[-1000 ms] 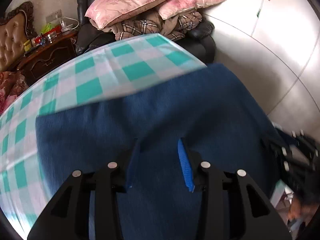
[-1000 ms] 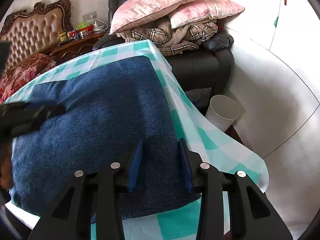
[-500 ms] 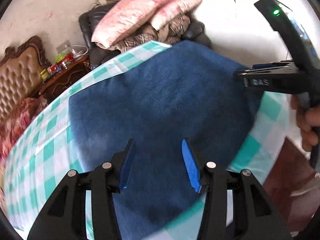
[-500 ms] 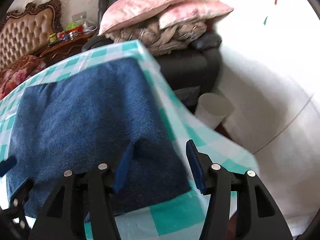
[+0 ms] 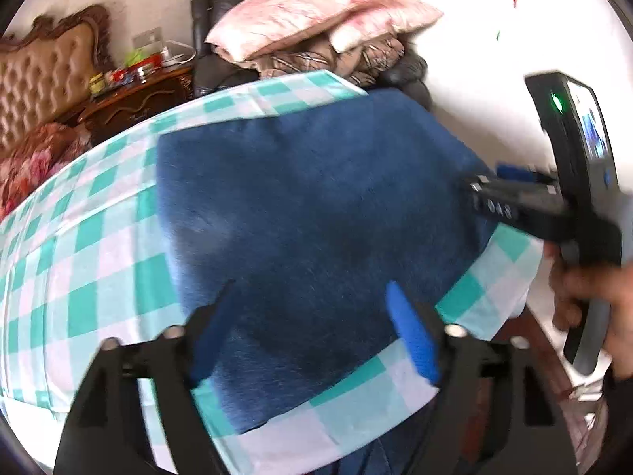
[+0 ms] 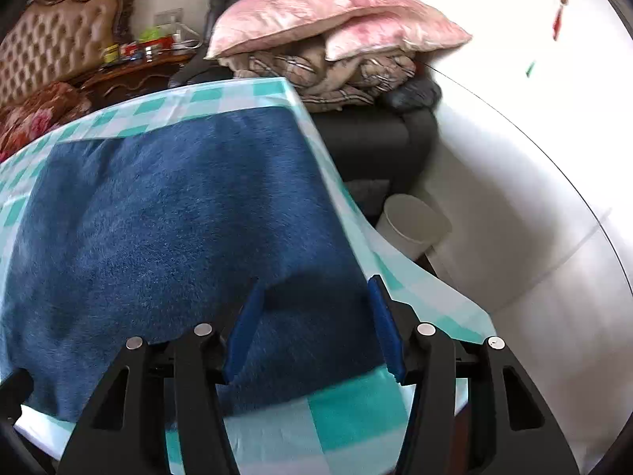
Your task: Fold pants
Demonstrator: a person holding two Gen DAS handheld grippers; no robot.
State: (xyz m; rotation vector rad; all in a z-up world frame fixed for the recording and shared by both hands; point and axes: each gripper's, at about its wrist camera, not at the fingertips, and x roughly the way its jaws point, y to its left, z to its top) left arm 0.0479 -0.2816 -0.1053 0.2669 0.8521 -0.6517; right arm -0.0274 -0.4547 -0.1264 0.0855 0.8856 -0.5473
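Behind the pants point(image 6: 178, 217), pillows point(image 6: 328, 12) top a perhaps plaid blanket point(image 6: 340, 75).

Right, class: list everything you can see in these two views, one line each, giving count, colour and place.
folded pants: one, blue denim, flat on the tablecloth
tablecloth: one, teal-and-white check, over the table
pillows: two, pink, stacked on bedding on the black armchair
bin: one, white, floor beside the armchair
headboard: one, tan tufted, far left
left gripper: black, blue pads, jaws opening, nothing between
right gripper: black, blue pads, open above the pants
hand: one, holding the right gripper's handle
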